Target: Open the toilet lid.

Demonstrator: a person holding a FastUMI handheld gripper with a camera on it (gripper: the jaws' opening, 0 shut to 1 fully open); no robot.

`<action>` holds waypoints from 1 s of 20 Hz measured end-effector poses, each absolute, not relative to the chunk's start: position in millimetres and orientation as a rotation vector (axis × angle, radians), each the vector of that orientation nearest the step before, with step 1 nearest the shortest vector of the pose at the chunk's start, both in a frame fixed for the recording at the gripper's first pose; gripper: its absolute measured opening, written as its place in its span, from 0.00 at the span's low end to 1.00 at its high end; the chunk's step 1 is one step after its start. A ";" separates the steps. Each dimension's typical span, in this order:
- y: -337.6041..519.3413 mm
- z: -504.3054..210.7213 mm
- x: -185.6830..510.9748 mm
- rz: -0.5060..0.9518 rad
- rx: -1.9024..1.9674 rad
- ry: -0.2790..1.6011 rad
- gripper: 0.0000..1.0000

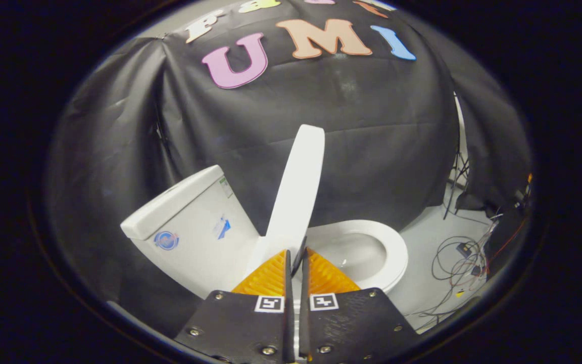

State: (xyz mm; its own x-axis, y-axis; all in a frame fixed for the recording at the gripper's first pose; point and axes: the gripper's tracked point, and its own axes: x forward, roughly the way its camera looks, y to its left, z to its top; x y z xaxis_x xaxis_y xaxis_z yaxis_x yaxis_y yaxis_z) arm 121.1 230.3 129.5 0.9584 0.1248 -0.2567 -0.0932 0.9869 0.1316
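we see the toilet lid [296, 187] raised nearly upright beside the tank [190, 227], the bowl [372, 253] exposed. our gripper [296, 260] is narrowed onto the lid's lower edge, both fingers pressing it.

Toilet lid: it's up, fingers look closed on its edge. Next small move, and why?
Probably ease the white plastic toilet lid a little further back toward the white ceramic cistern, then let go. The lid stands raised and tilted, the white seat and bowl lie open beside it, and the gripper with orange ribbed fingers appears nearly shut on its edge, so it is probably not yet resting by itself.
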 end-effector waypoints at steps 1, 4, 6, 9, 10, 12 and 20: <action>232.5 130.5 119.7 0.104 0.095 0.264 0.04; 245.3 137.0 118.9 0.097 0.022 0.248 0.06; 254.1 140.8 118.3 0.100 -0.016 0.237 0.06; 265.0 144.6 117.0 0.103 -0.036 0.227 0.06; 268.1 146.5 115.7 0.103 -0.041 0.225 0.06; 273.3 148.7 115.4 0.102 -0.047 0.220 0.06; 303.8 155.2 112.5 0.128 -0.072 0.189 0.06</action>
State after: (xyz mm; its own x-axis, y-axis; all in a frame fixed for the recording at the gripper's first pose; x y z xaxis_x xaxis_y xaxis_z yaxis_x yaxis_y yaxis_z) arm 112.5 303.8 155.2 0.9741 0.1198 -0.1916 -0.1332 0.9893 -0.0589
